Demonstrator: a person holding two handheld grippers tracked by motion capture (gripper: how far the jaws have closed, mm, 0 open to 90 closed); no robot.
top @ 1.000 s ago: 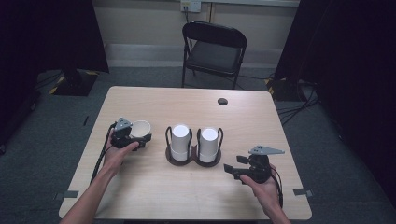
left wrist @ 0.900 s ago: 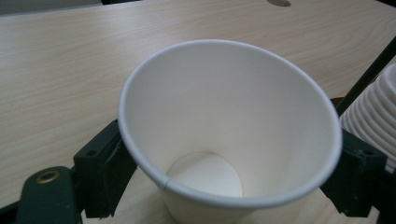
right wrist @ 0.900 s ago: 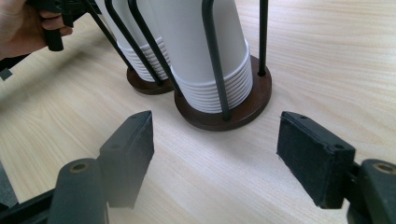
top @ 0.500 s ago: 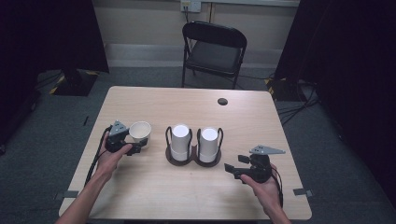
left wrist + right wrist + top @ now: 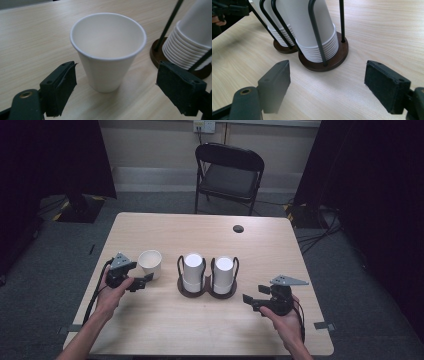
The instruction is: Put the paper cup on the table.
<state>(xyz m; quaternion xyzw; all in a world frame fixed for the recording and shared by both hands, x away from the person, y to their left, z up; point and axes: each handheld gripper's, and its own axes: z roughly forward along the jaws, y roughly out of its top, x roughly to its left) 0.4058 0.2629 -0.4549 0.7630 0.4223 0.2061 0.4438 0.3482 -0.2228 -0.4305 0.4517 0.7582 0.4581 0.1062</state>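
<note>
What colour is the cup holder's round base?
Dark brown base, best seen in the right gripper view.

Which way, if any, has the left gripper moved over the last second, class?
Yes. The left gripper has drawn back toward the person, away from the cup holder, leaving the single cup standing.

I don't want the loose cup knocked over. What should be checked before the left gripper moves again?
1. Cup upright on the table: ok.
2. Left gripper open, jaws standing clear of the cup wall on both sides: ok.
3. Cup empty, nothing to spill: ok.
4. Gap between cup and cup holder: ok in the high view, they stand apart.
5. Right gripper open and off the holder, near the table's right edge: ok.
6. Whether the cup's base sits flat all round: cannot tell, its far side is hidden.
</note>
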